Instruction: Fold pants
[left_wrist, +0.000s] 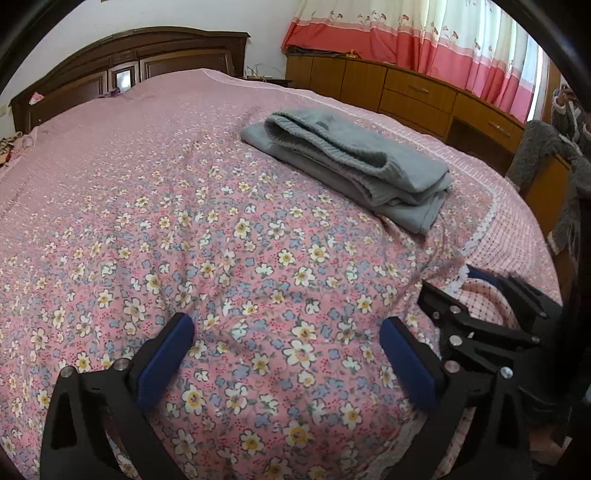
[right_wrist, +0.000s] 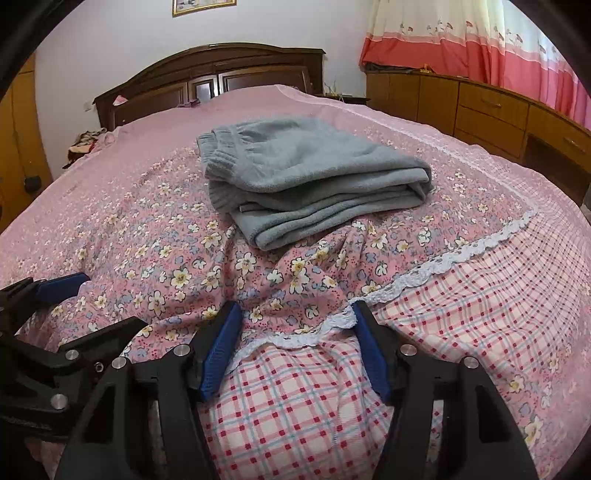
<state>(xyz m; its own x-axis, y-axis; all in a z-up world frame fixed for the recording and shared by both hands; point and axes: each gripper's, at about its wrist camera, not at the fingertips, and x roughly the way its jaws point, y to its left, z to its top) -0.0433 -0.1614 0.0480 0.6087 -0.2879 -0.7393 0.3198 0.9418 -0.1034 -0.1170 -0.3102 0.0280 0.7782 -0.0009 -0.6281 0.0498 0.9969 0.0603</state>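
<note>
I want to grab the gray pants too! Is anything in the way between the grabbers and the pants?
Nothing visible blocks them. Only the flowered bedspread lies between the open left gripper and the folded gray pants, and between the open right gripper and the pants; it bunches into a soft ridge just ahead of the right one.

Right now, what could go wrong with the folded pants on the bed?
The gray pants lie folded but uneven, the bottom layer sticking out, so a nudge might undo them. The bedspread is bunched just in front; tugging it could shift the pile. Both tongs, left and right, hang open close to that cloth.
</note>
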